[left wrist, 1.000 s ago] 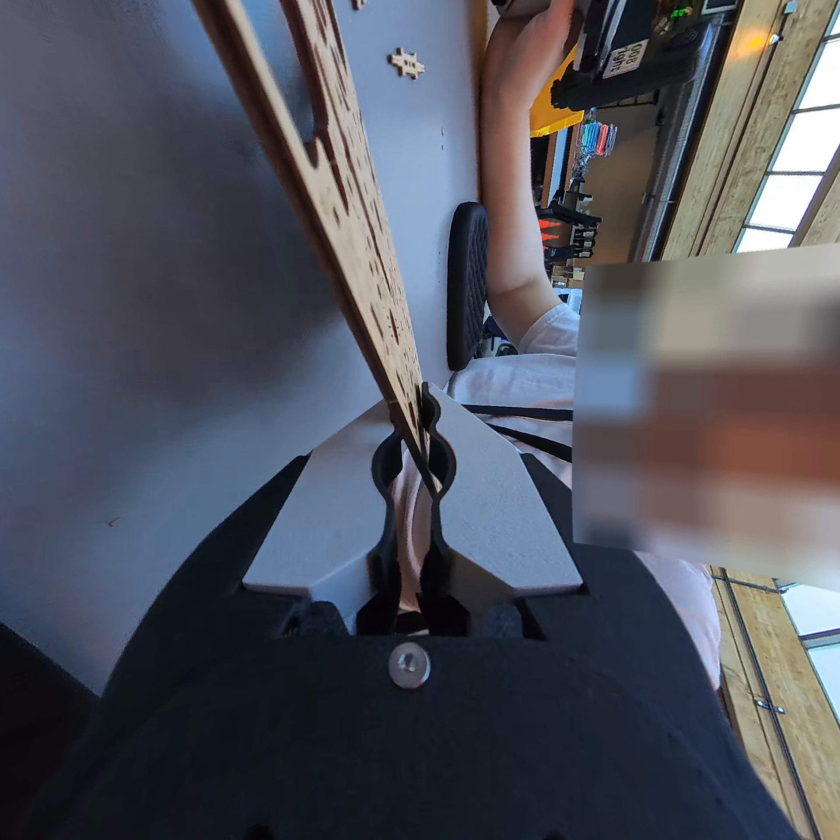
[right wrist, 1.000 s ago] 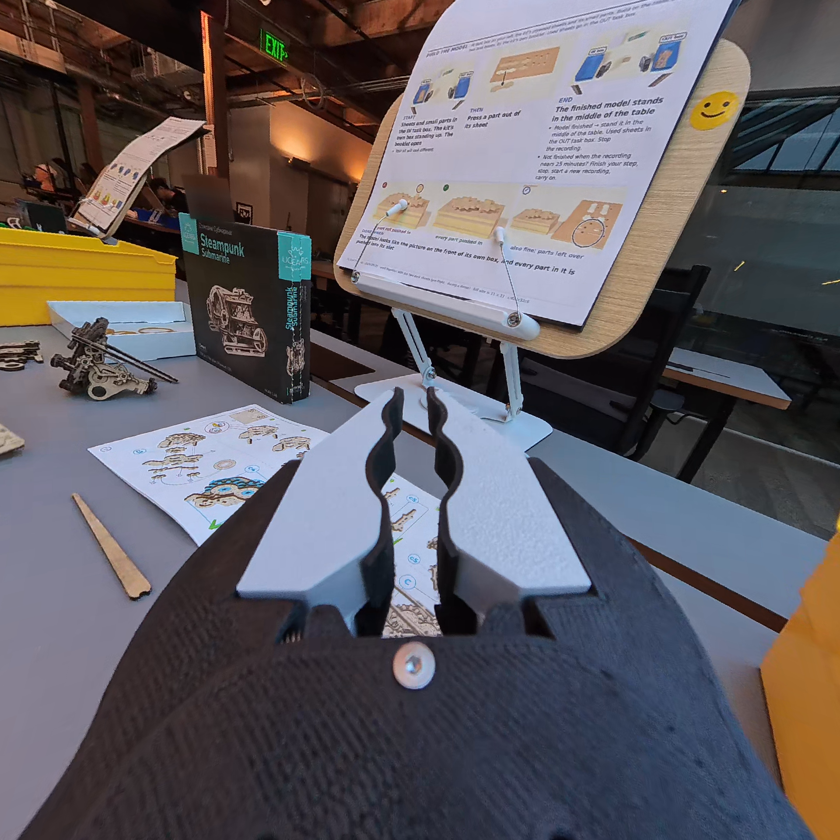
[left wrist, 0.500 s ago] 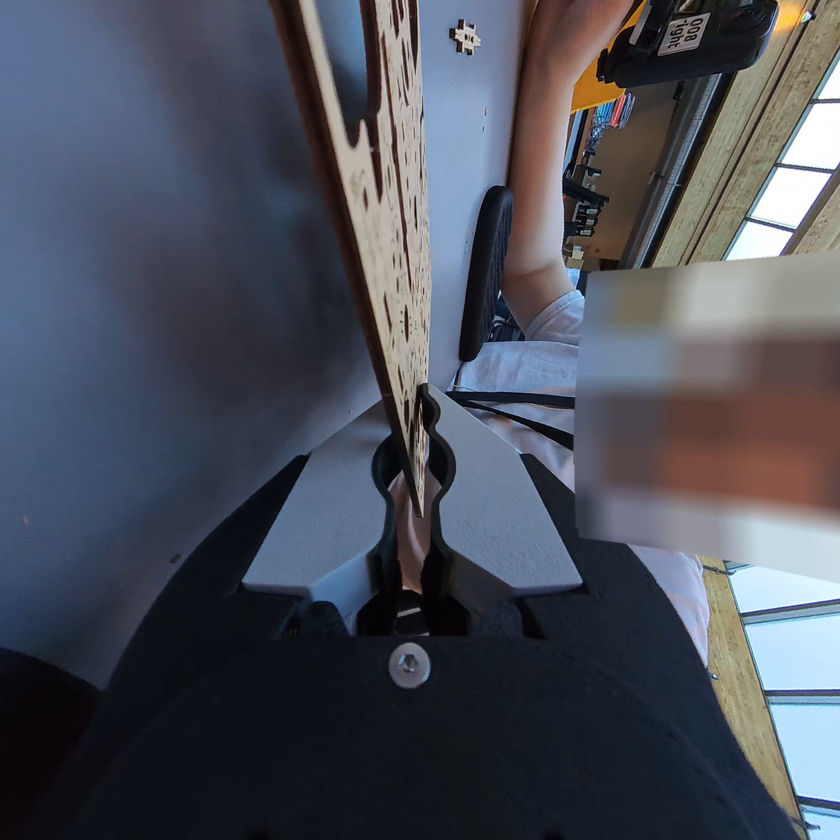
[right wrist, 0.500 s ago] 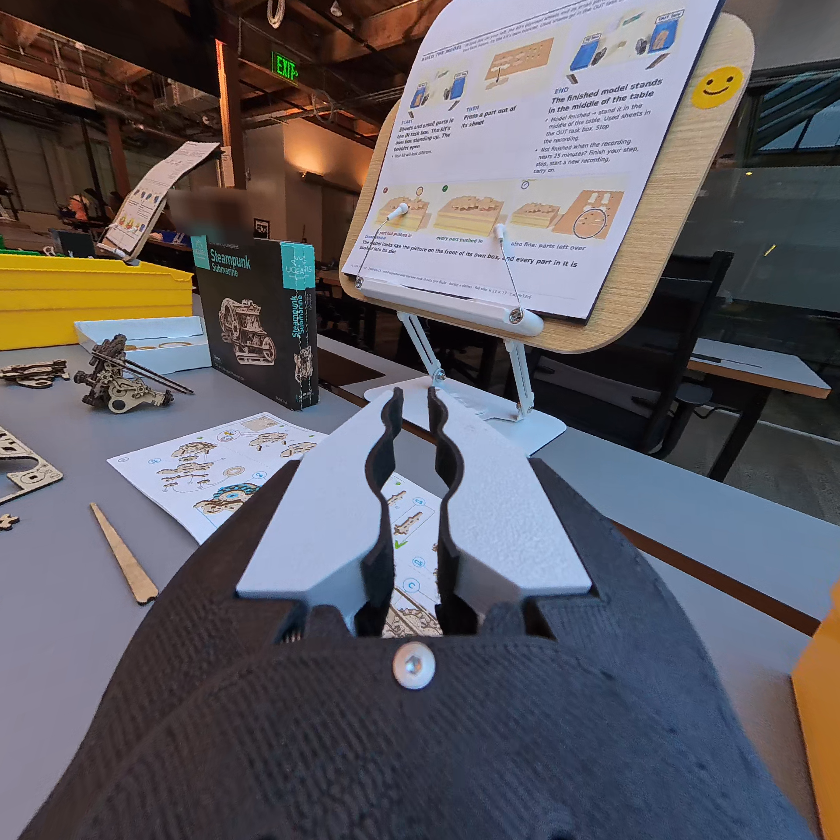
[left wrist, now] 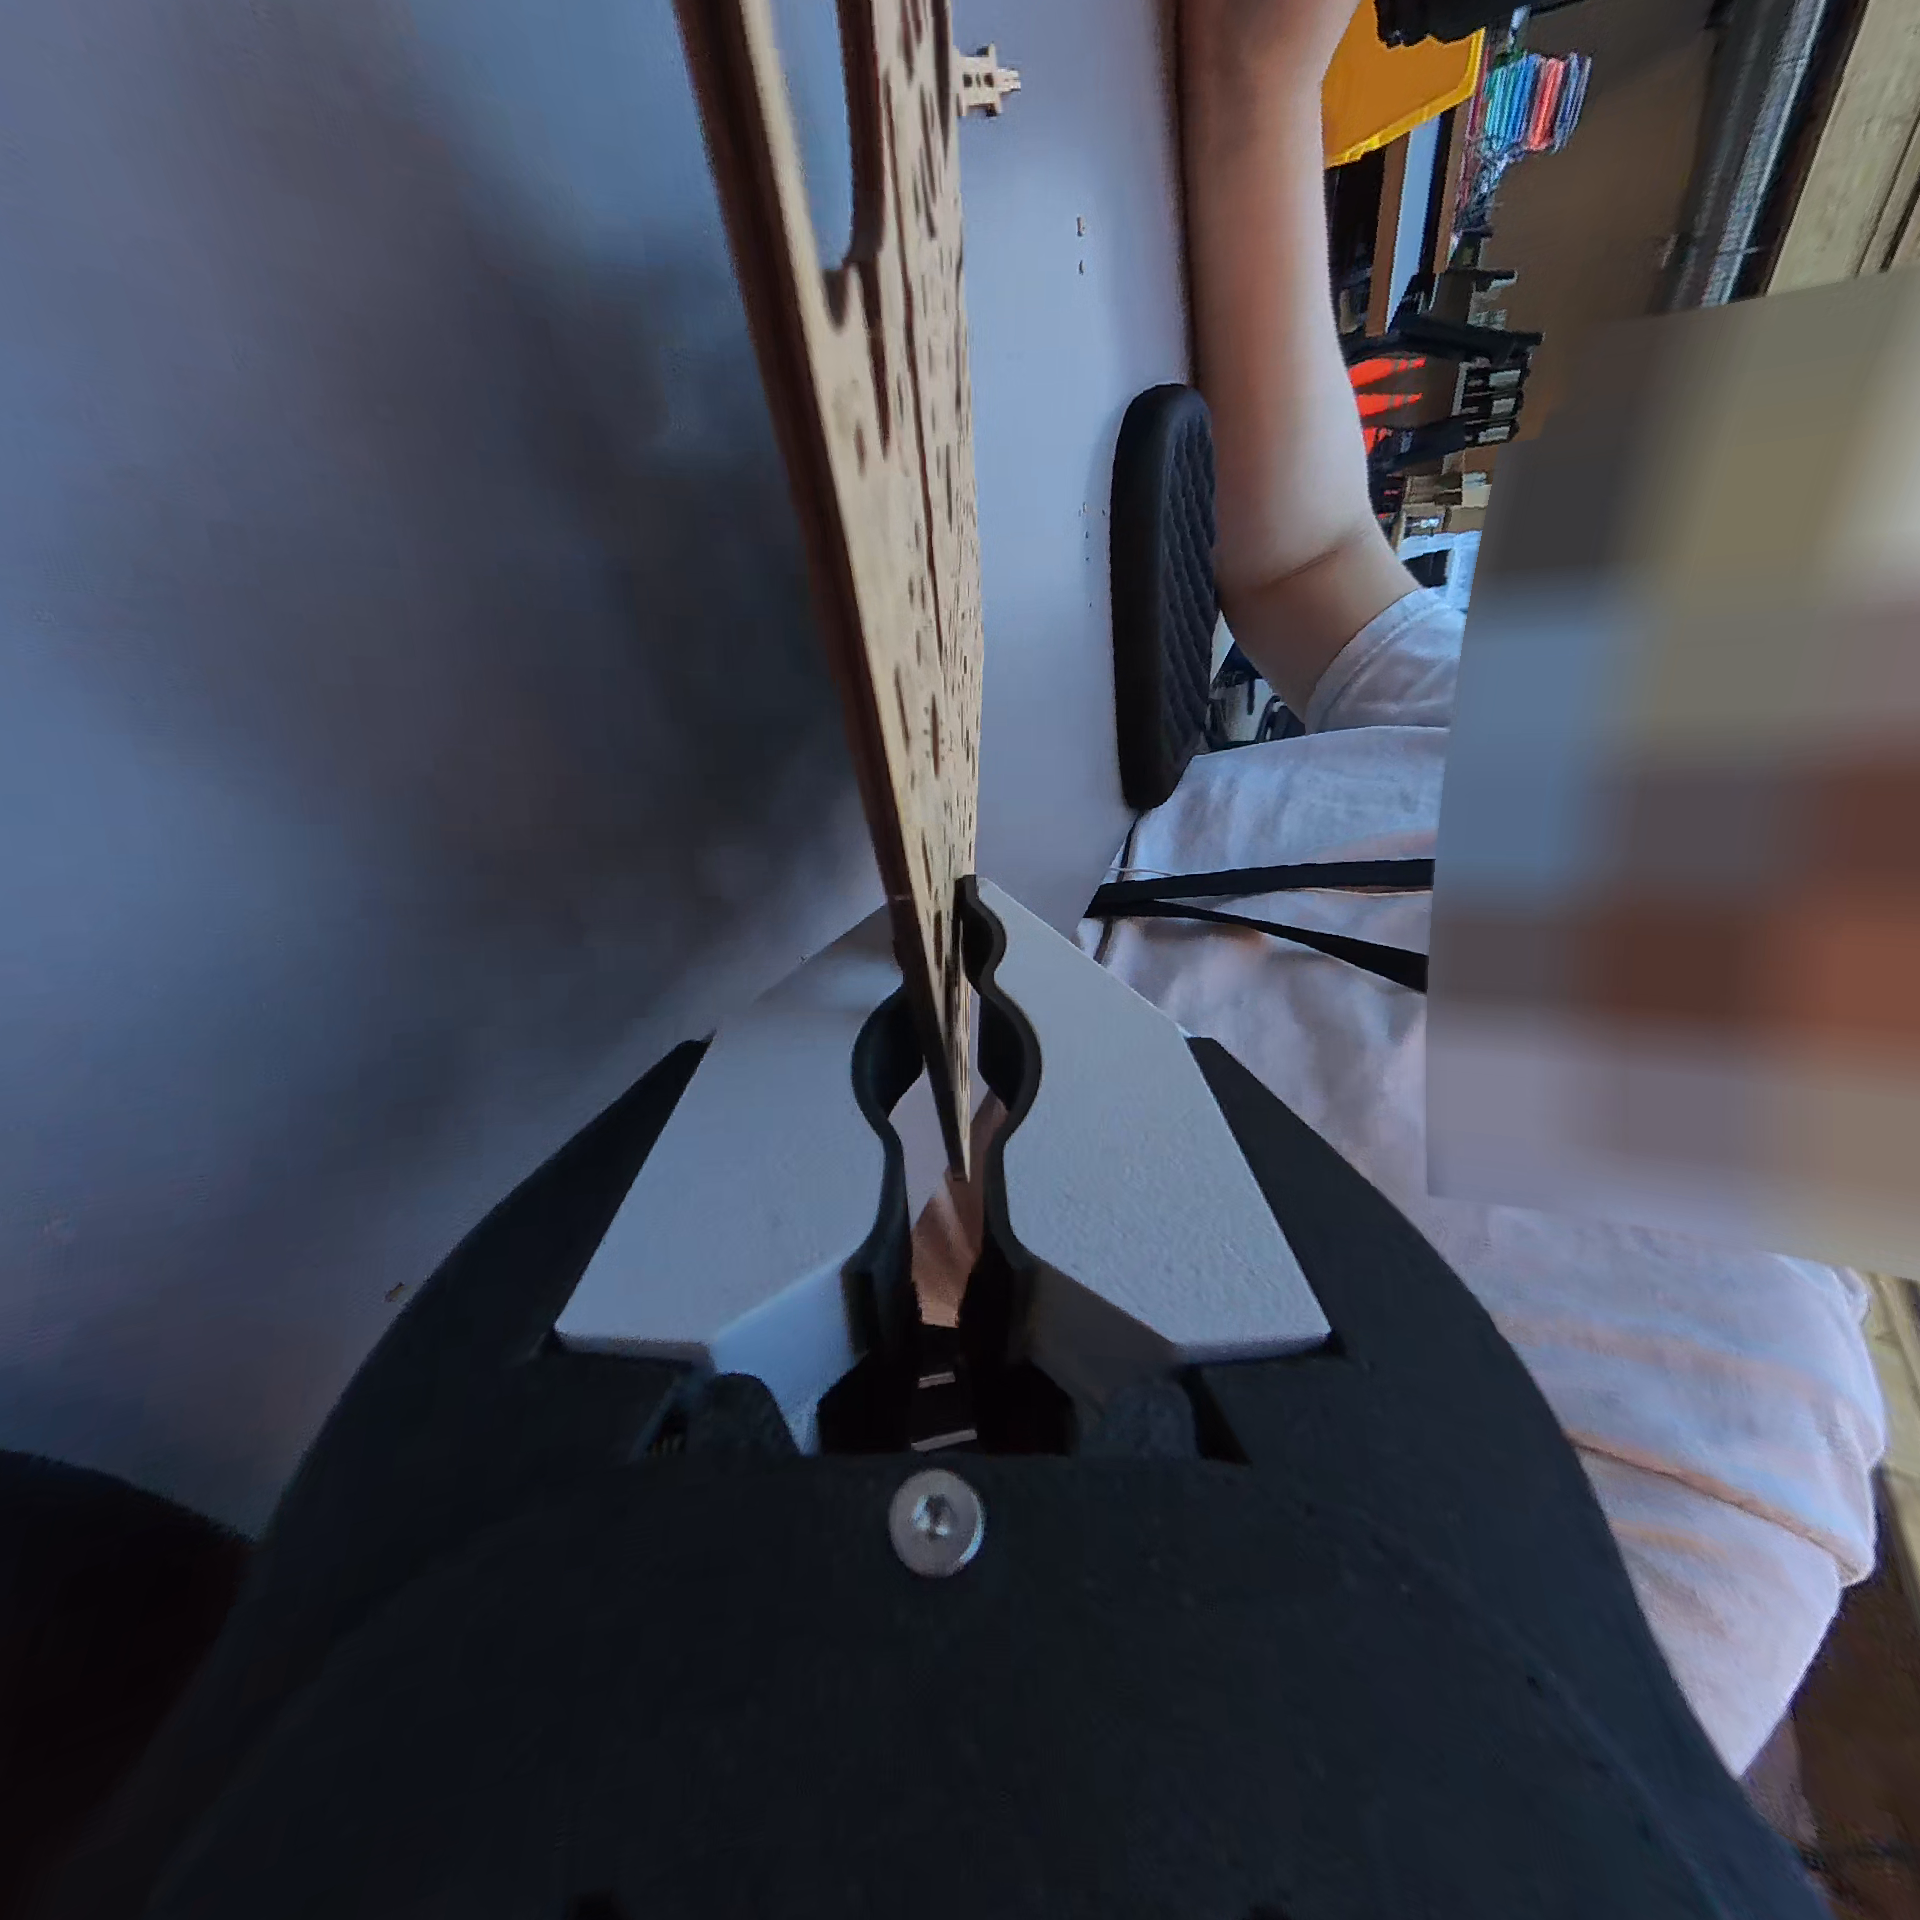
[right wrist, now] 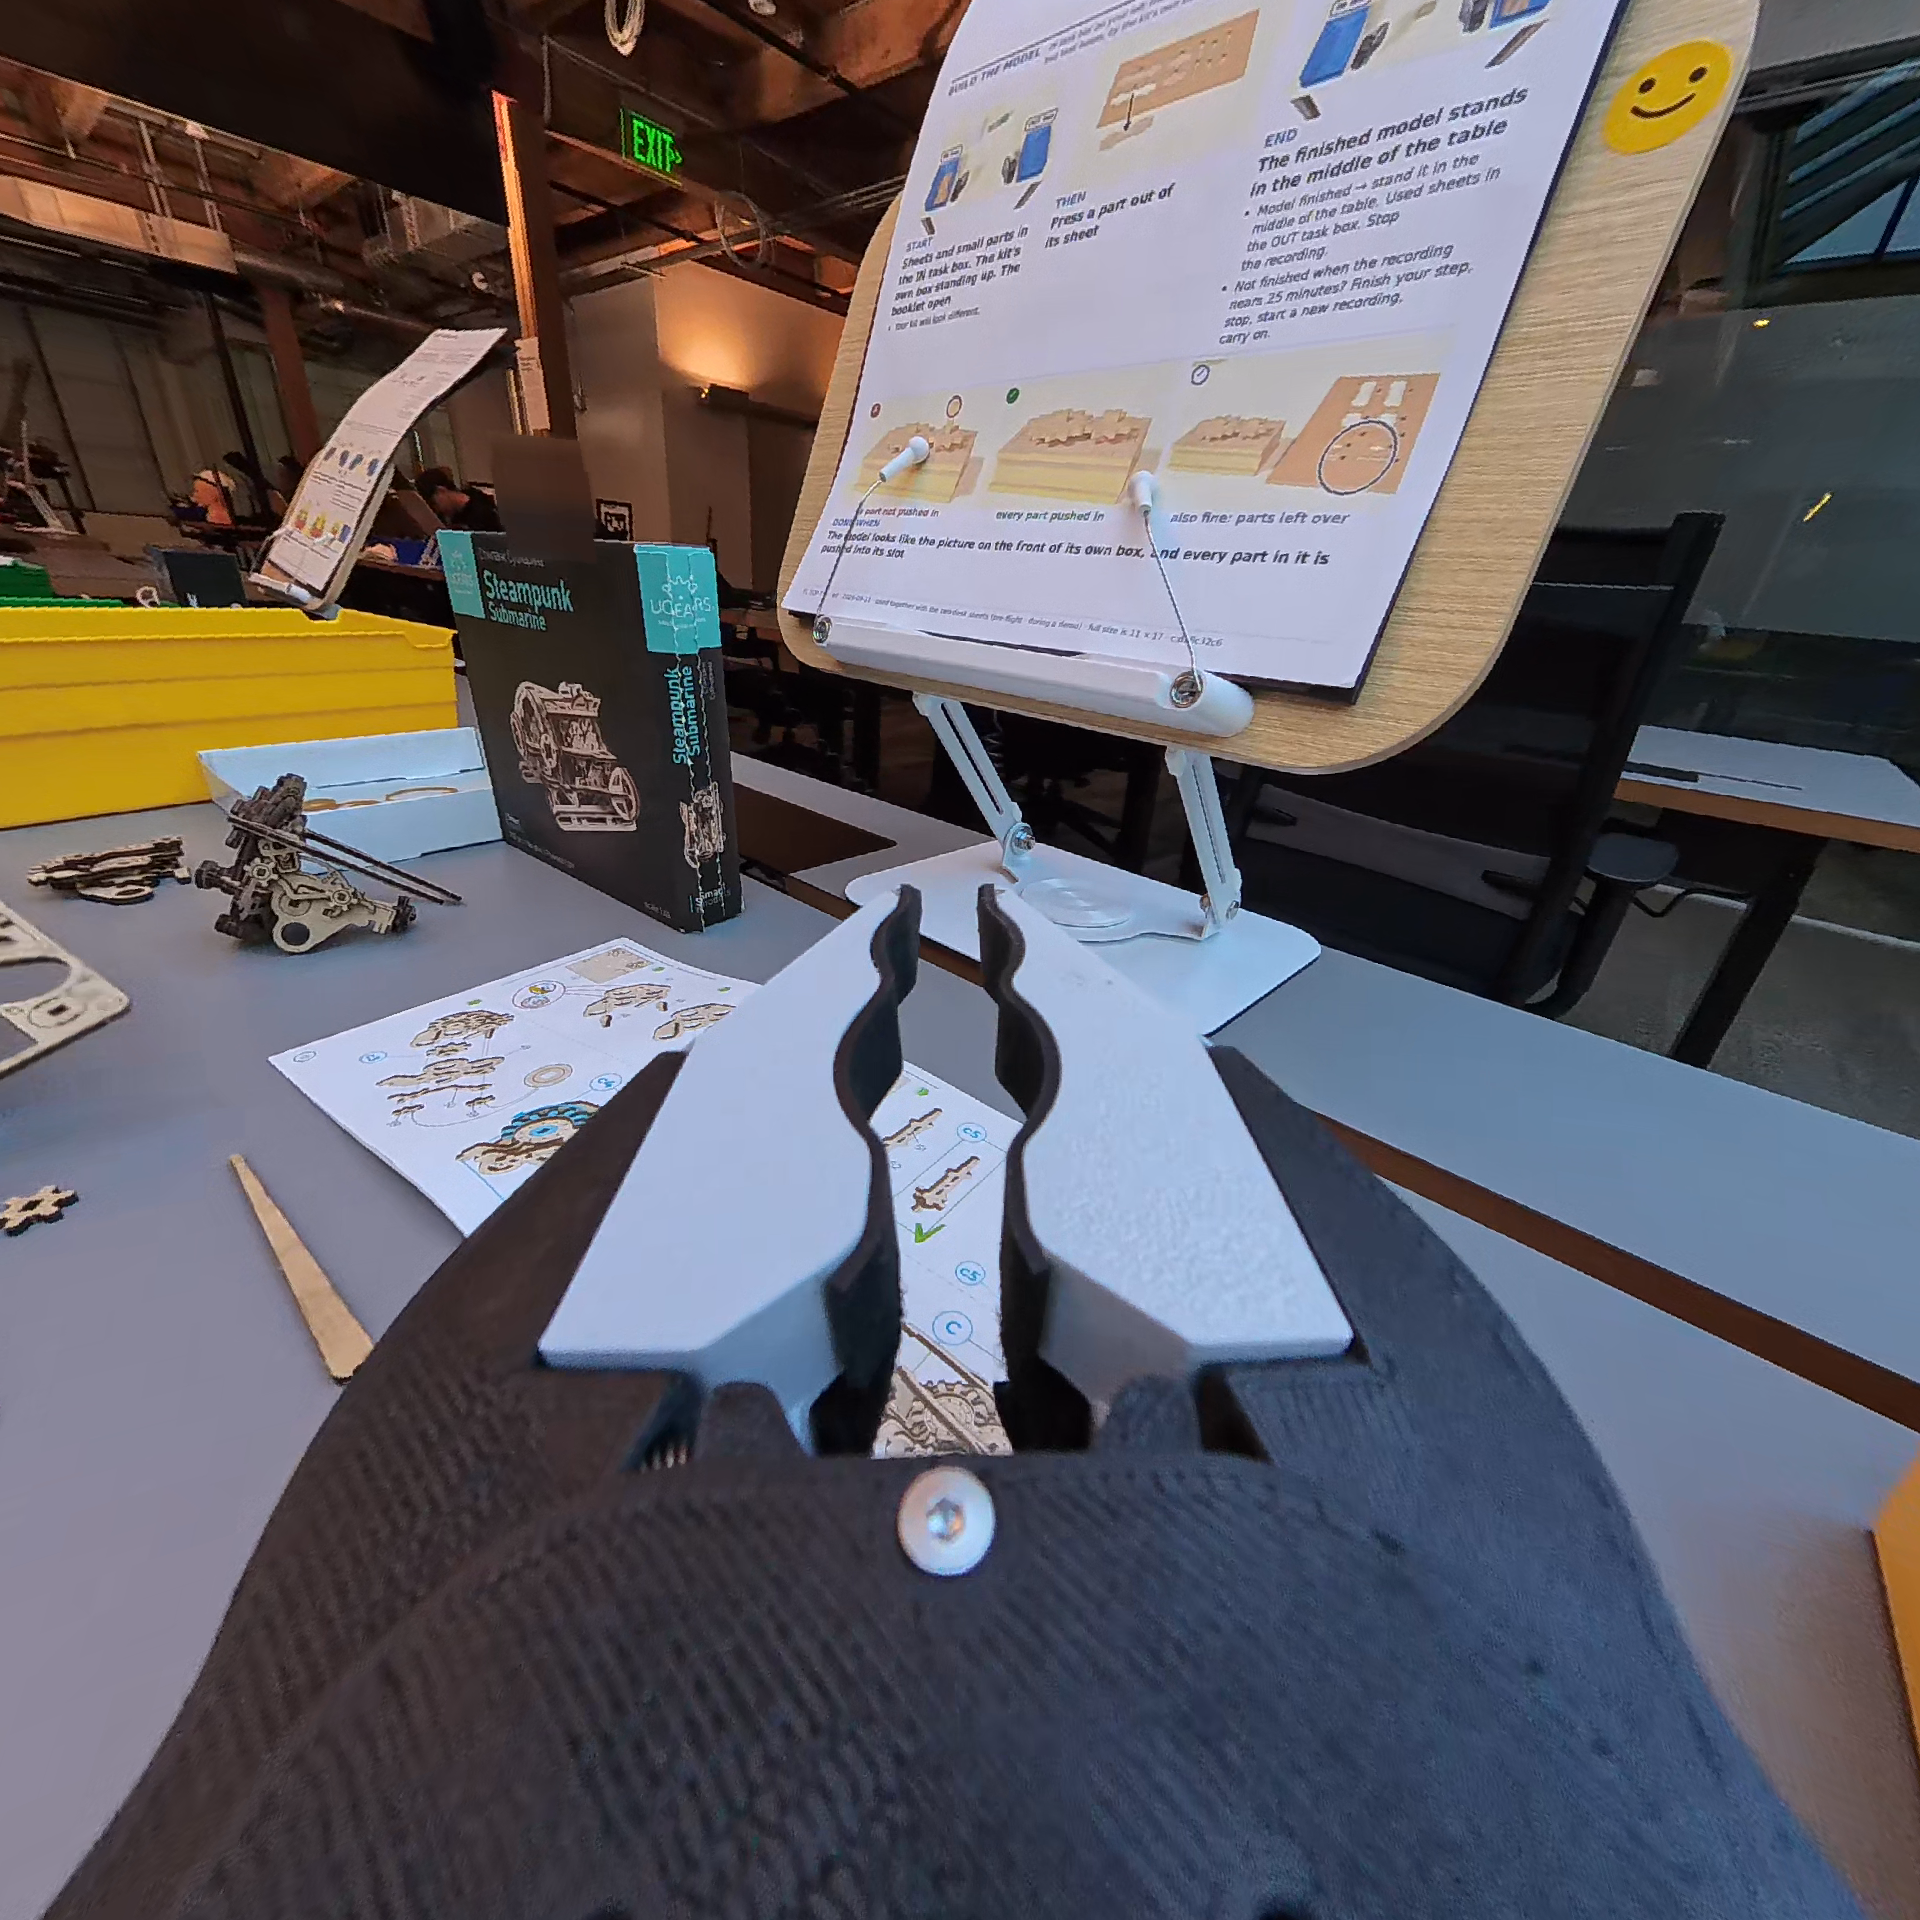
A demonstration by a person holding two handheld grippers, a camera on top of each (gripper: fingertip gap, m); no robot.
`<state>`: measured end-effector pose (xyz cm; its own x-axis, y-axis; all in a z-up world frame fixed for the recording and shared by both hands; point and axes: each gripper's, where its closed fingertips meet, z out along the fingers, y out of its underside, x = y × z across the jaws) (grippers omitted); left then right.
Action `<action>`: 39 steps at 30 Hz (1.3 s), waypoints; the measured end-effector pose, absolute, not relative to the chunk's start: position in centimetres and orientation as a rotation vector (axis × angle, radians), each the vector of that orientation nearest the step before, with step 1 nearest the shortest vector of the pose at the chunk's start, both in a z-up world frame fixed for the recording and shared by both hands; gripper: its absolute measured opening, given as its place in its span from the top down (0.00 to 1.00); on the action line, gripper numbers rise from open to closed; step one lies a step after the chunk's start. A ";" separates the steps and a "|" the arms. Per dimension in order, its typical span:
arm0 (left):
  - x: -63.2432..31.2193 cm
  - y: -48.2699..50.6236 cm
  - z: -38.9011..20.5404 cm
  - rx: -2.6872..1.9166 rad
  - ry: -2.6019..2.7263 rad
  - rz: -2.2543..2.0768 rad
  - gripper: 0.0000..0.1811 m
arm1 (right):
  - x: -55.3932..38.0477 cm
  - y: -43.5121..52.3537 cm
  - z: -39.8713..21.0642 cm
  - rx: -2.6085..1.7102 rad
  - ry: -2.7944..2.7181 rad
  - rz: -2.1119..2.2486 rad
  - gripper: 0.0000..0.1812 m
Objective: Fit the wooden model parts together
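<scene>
My left gripper (left wrist: 940,899) is shut on the lower edge of a laser-cut wooden sheet (left wrist: 883,416), held edge-on above the grey table (left wrist: 312,623). A small loose wooden part (left wrist: 987,83) lies on the table beyond the sheet. My right gripper (right wrist: 949,899) is slightly open and empty, above the open instruction booklet (right wrist: 520,1070). A partly built wooden model (right wrist: 291,883) stands at the left of the right wrist view, with a flat wooden assembly (right wrist: 104,868) beside it. A wooden stick (right wrist: 301,1268) and a small gear-like part (right wrist: 36,1208) lie nearer.
The dark kit box (right wrist: 603,717) stands behind the booklet, with a white tray (right wrist: 416,779) and yellow bins (right wrist: 208,686) to its left. A sheet on a tilted stand (right wrist: 1247,364) rises ahead. A used sheet frame (right wrist: 52,997) lies at the left edge. A person's arm (left wrist: 1278,416) shows in the left wrist view. Tip to tip, the grippers are about 40 cm apart.
The left gripper has turned, so the held sheet now stands more upright in its view. The right gripper has swung a little left, showing more of the table. Neither gripper's jaws have changed.
</scene>
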<state>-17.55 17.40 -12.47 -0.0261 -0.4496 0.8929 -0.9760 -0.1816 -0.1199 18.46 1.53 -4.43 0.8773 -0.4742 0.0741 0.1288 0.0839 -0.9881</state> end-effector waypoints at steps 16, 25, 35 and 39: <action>-15.7 15.8 -12.0 1.521 -2.152 1.316 1.00 | 14.7 4.5 -5.1 -1.512 0.048 -0.438 0.98; -14.4 15.2 -11.9 1.622 -1.955 1.450 1.00 | 14.8 4.8 -5.8 -1.538 0.075 -0.359 0.98; -13.3 15.0 -11.8 1.609 -1.835 1.527 1.00 | 15.7 4.3 -5.6 -1.495 0.155 -0.257 0.97; -13.1 15.9 -11.8 1.648 -1.849 1.540 1.00 | 14.7 4.8 -5.7 -1.518 0.085 -0.253 0.96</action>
